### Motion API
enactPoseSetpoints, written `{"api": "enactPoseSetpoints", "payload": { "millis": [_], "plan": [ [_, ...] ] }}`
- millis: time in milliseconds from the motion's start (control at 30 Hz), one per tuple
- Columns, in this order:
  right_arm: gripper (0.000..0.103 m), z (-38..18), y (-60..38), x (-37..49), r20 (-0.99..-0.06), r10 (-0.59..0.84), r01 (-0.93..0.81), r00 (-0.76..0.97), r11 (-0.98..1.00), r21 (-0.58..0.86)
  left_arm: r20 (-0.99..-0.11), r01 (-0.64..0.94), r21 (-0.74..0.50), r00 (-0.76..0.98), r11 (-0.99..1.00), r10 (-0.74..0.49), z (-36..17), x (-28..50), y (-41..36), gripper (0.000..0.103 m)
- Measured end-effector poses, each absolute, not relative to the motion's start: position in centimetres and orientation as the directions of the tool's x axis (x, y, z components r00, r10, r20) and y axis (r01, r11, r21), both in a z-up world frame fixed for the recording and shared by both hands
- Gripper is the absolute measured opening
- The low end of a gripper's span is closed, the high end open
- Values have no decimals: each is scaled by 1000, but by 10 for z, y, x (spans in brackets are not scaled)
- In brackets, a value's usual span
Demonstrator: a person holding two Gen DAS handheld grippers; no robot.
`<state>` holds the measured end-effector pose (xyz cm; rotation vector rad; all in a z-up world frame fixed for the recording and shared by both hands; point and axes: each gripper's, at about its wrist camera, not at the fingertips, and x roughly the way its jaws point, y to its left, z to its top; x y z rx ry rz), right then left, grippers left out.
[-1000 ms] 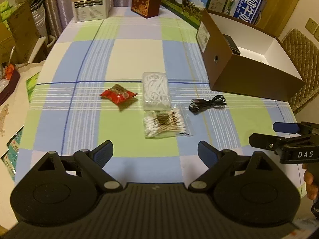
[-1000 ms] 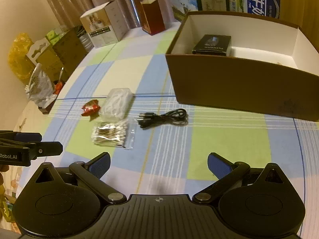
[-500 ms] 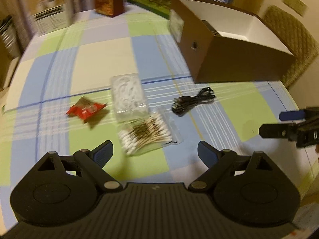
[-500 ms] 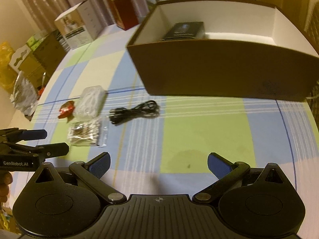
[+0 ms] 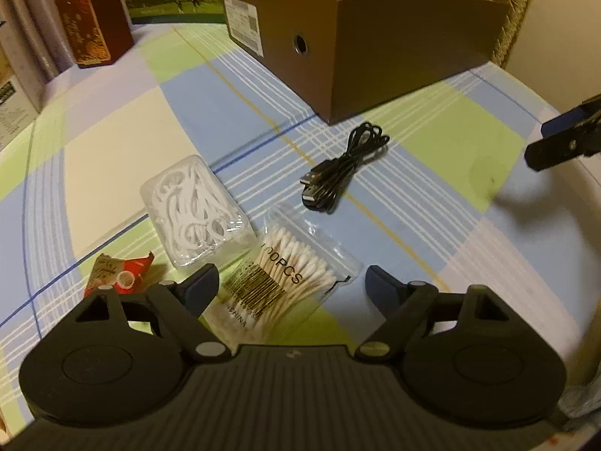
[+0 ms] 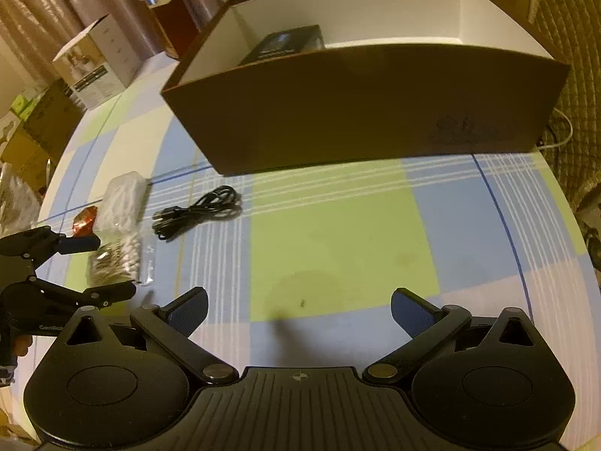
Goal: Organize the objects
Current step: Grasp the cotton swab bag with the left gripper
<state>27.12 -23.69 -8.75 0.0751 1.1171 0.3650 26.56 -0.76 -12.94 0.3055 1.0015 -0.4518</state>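
Left wrist view: left tongs (image 5: 292, 282) spread wide, nothing between the blue-padded tips, hovering low over a clear zip bag of cotton swabs (image 5: 280, 277), crinkly plastic, wooden sticks with white tips, barcode label and "100PCS" print, lying flat on the desk (image 5: 432, 150) right in the gap between the tips and partly under the tongs body. Just beyond, touching or nearly touching the bag's far-left corner, a clear rounded-rectangular plastic case of white floss picks (image 5: 195, 210). Left of the bag, half hidden behind the left tip, a crumpled red foil snack packet (image 5: 120, 272). Farther ahead and right, apart from the bag, a coiled black USB cable (image 5: 343, 167), glossy, plug ends toward the camera. Desk covered in smooth plaid cloth, blue, green and cream blocks with thin white stripes. Behind the cable a large brown cardboard box (image 5: 405, 52), matte, round finger hole in the end wall, white sticker on the side. Right tongs (image 5: 563, 139) at the right edge, dark arms, one blue tip, well apart from the items. Right wrist view: right tongs (image 6: 299, 310) also wide apart and empty over bare cloth, box (image 6: 368, 112) straight ahead with white inside and a small black box (image 6: 285, 47) in it, cable (image 6: 199, 212) and swabs (image 6: 112, 259) off to the left, left tongs (image 6: 107, 267) spread around the swab bag.
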Motion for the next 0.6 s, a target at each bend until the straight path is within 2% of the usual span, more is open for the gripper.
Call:
{"api": "enactPoseSetpoints", "payload": {
  "millis": [67,133,300,600],
  "plan": [
    [101,-89,-238,272,-867,321,-243,383,940,240,-867,502,41,447,864,-218,-132,268,-7,69],
    [101,-89,-238,272,-868,319,-243,380,940,239,-876,493,5,422,870,-234,-133,270,-5,49],
    [101,-91,-235,274,-873,321,-248,367,938,241,-882,436,-40,408,899,-237,-127,260,-2,27],
    [101,-93,-232,273,-874,334,-268,354,931,247,-912,213,-113,367,970,-186,-119,222,-1,26]
  ]
}}
